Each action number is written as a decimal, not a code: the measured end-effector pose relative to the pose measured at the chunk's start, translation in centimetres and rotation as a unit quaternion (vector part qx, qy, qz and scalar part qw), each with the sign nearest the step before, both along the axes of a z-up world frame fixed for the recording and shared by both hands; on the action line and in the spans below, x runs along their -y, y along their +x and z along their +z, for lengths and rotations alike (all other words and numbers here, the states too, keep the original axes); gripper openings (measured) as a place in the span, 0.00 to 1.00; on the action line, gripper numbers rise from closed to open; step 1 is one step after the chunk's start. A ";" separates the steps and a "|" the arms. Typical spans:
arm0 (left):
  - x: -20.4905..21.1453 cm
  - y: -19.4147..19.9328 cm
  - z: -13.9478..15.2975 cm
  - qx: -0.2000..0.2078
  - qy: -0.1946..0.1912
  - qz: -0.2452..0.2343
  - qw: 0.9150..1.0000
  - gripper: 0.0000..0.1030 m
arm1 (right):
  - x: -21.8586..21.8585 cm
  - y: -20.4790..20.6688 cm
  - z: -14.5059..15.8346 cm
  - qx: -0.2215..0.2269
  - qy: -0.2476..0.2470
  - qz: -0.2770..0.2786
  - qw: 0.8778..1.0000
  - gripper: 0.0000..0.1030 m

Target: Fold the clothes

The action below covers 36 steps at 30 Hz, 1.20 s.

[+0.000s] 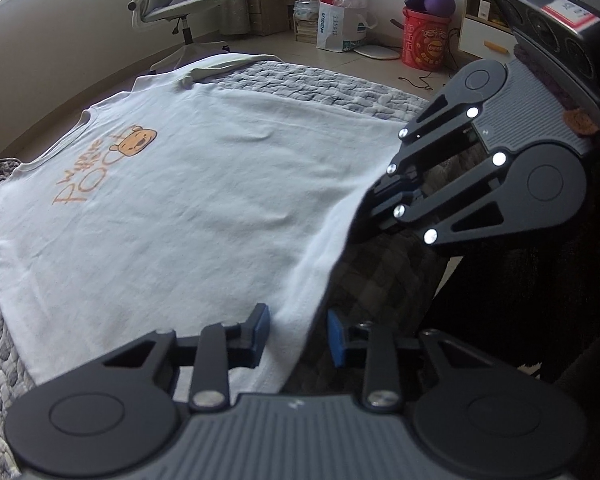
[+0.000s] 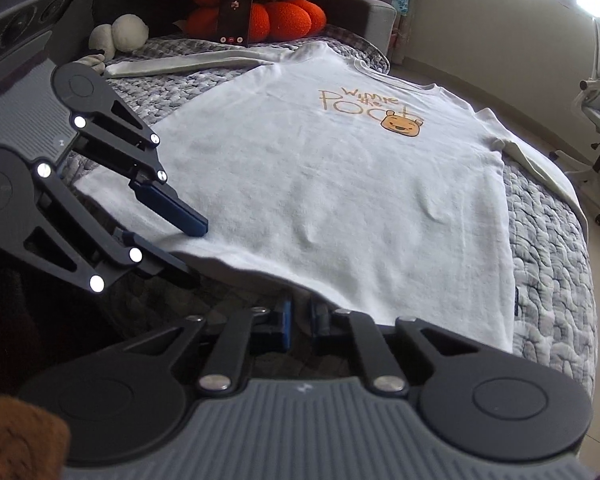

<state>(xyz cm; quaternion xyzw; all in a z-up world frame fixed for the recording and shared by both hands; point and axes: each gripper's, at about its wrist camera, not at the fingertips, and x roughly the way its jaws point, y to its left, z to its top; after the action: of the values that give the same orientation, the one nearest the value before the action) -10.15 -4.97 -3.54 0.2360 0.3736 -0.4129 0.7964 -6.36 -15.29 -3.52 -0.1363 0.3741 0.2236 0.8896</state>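
**T-shirt hem gripped at both corners, fold about to start**

T-shirt [image 1: 188,200], white with a bear print, lies flat and face up on the quilted bed [image 2: 548,240]. Your right gripper [image 2: 300,316] has its fingers pinched on the near hem; your left gripper [image 1: 296,332] holds its fingers narrow, astride the hem, not yet pressing. Close it, then lift both corners toward the collar. Open cloth lies ahead; the bed edge drops right.

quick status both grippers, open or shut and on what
left gripper: open, its blue pads either side of the white T-shirt hem, not pressing on it.
right gripper: shut on the T-shirt's bottom hem.
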 end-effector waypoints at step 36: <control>-1.5 4.3 -0.3 -0.133 -0.045 -0.118 0.983 0.21 | 0.9 3.3 0.5 -0.136 0.033 0.126 0.982 0.17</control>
<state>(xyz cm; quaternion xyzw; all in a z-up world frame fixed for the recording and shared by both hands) -5.90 -3.42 -3.85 0.1854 0.4270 -0.5484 0.6946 -3.07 -16.17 -3.00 -0.1216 0.4636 0.3626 0.7992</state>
